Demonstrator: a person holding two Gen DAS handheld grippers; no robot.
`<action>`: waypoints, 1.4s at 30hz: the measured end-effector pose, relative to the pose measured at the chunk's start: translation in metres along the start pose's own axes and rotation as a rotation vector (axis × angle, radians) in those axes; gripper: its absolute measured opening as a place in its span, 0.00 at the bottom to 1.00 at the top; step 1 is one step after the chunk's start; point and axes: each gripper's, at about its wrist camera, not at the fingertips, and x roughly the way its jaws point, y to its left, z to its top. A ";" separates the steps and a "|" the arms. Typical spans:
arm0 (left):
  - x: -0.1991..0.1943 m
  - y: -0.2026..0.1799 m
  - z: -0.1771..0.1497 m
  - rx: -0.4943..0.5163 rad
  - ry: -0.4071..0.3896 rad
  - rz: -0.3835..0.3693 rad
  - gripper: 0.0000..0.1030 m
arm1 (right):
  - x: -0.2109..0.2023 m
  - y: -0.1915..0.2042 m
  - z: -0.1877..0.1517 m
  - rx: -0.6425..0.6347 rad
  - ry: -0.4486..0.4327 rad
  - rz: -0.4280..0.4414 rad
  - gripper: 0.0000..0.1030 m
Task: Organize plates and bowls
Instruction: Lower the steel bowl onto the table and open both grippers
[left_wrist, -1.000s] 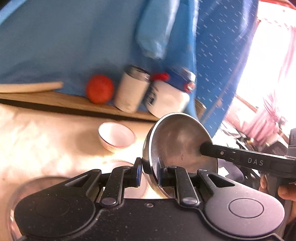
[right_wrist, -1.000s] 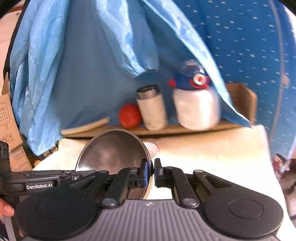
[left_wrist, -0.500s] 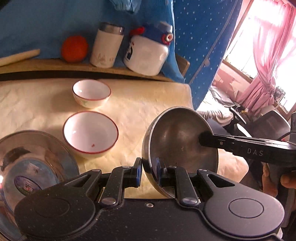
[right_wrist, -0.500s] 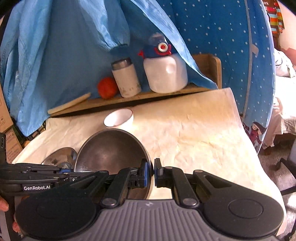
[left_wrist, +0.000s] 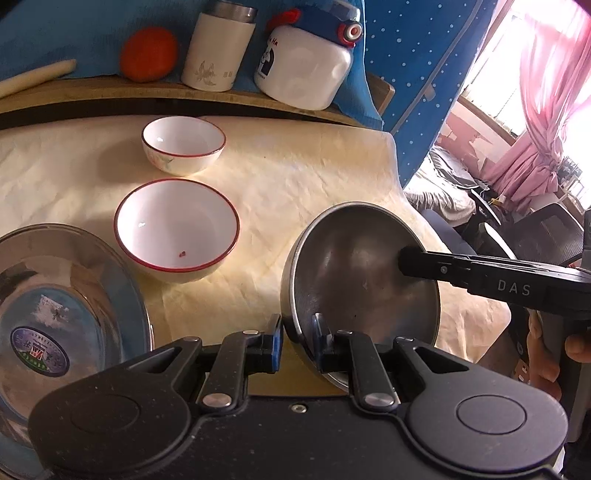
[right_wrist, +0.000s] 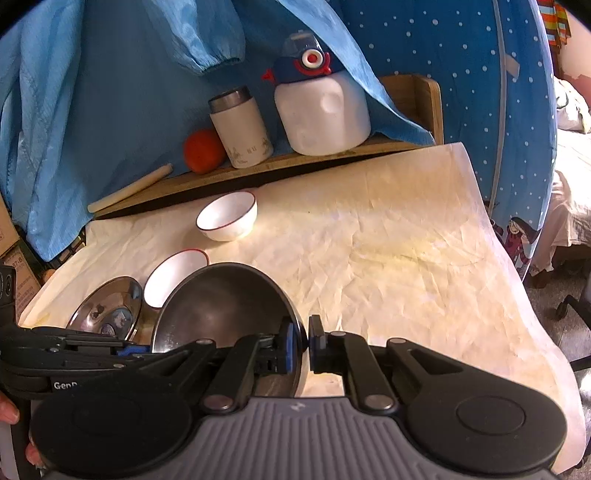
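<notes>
Both claws, left claw (left_wrist: 297, 338) and right claw (right_wrist: 300, 347), clamped on one steel bowl's (left_wrist: 360, 273) rim, held tilted above the worktop (left_wrist: 314, 173); large bowl (left_wrist: 176, 229), small bowl (left_wrist: 183, 144) and steel plate (left_wrist: 55, 295) unstacked.

In the left wrist view we found the steel bowl (left_wrist: 360, 280) at lower right, tilted above the cloth-covered table (left_wrist: 295, 177), held between the left gripper (left_wrist: 297, 341) below it and the right gripper (left_wrist: 402, 260) entering from the right. A large bowl (left_wrist: 176, 229) sat left of centre, a small bowl (left_wrist: 183, 144) behind it, a steel plate (left_wrist: 62, 314) at lower left. On the shelf (left_wrist: 110, 86) along the top we listed, left to right, a stick (left_wrist: 35, 77), a round fruit (left_wrist: 149, 53), a flask (left_wrist: 218, 46) and a jug (left_wrist: 306, 62).
</notes>
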 end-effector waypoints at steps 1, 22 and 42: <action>0.000 0.000 0.000 -0.003 0.002 0.000 0.18 | 0.001 -0.001 0.000 0.002 0.002 0.002 0.09; 0.003 0.010 0.004 -0.041 0.005 -0.012 0.26 | 0.022 -0.007 0.004 0.031 0.022 0.036 0.09; -0.014 0.015 0.007 -0.015 -0.019 -0.024 0.52 | 0.020 -0.010 0.003 0.036 0.001 0.024 0.39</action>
